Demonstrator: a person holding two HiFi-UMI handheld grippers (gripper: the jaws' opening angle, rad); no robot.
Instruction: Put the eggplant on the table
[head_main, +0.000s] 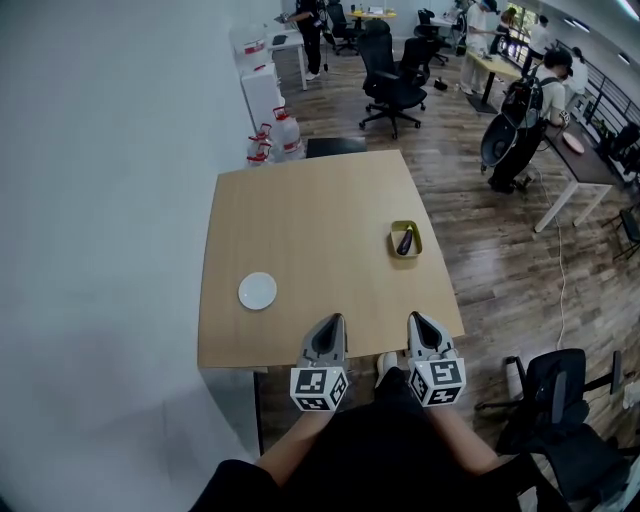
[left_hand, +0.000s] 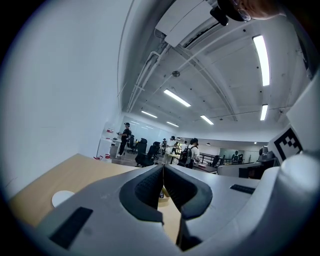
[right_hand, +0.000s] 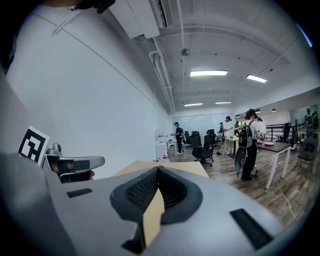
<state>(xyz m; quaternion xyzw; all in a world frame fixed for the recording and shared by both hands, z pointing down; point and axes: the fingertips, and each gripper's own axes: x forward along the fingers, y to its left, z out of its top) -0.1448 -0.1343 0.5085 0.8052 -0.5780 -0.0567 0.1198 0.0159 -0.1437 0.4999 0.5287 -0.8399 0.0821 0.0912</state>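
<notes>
A dark eggplant (head_main: 405, 241) lies in a small yellow-green tray (head_main: 395, 236) on the right half of the wooden table (head_main: 310, 230). Both grippers hover side by side over the table's near edge, well short of the tray. My left gripper (head_main: 334, 320) is shut with nothing between its tips, which meet in the left gripper view (left_hand: 163, 167). My right gripper (head_main: 414, 318) is shut and empty too, its tips touching in the right gripper view (right_hand: 158, 168). The tray (left_hand: 163, 196) peeks through below the left jaws.
A white round plate (head_main: 257, 291) sits on the table's left front. A white wall runs along the left. Water jugs (head_main: 275, 138) stand beyond the far edge. Office chairs (head_main: 392, 82), desks and several people fill the back right. A black chair (head_main: 560, 400) stands at my right.
</notes>
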